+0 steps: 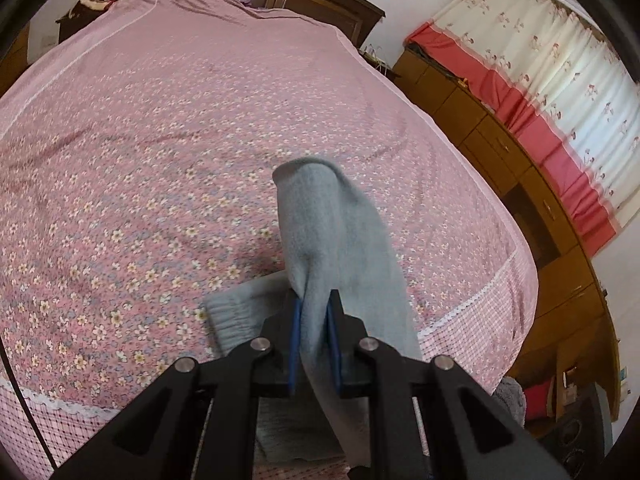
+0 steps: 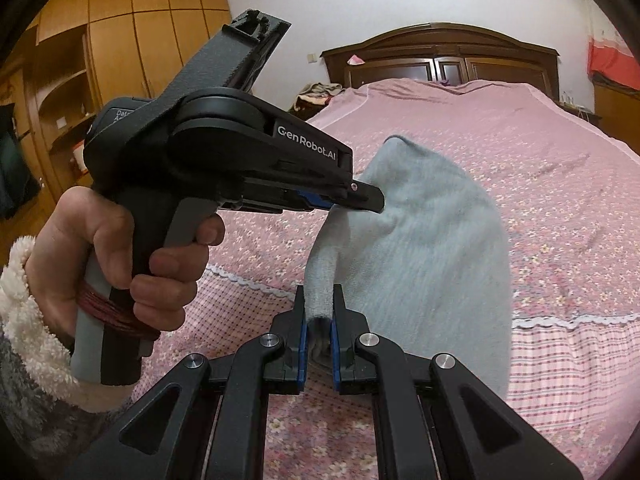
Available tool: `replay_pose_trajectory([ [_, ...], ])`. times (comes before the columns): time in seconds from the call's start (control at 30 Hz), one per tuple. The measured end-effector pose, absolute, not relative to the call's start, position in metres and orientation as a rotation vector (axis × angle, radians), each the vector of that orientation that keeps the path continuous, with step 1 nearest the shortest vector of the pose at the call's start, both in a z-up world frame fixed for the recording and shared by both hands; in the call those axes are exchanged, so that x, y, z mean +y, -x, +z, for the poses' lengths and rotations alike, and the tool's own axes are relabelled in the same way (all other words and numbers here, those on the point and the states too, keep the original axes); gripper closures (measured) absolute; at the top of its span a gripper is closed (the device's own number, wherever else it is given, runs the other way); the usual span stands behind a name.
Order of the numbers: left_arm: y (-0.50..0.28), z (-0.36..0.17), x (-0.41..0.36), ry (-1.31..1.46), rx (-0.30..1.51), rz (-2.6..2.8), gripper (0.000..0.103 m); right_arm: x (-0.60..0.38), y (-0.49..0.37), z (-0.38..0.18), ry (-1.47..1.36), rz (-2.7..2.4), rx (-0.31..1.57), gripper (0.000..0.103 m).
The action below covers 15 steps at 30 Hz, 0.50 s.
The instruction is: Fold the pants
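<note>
So the soft light-blue fleece pants (image 1: 340,240) are mostly up in the air over the bed with the pink flowered cover (image 1: 120,160), and one end with a gathered band is lying on the cover down near the bed's foot. The left gripper (image 1: 316,312) has its jaws pinching a bunched edge of the fabric, and the right gripper (image 2: 319,304) has its jaws clamped on another rolled-up bit of edge (you can see both in the right wrist view, with a hand (image 2: 120,248) in a fluffy white cuff holding the left one). This stuff looks light and totally floppy, zero stiffness, so it sags between the two grips. I'd guess the fleece isn't slippery, it bunches thick in the jaws. Best bet for holding: edges or corners, well apart, so the cloth hangs flat.
</note>
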<state>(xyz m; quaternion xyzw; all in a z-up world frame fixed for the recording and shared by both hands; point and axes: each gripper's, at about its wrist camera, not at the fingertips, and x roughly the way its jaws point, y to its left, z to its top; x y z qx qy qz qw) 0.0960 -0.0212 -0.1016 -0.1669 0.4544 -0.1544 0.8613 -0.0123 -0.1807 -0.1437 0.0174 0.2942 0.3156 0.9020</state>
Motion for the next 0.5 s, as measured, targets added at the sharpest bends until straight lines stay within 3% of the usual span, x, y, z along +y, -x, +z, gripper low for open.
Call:
replay_pose_trajectory([
  [0.5, -0.096, -0.135, 0.005, 0.392, 0.960, -0.326, 0.091, -0.158, -0.005, -0.168, 0.011, 0.649, 0.682, 0.093],
])
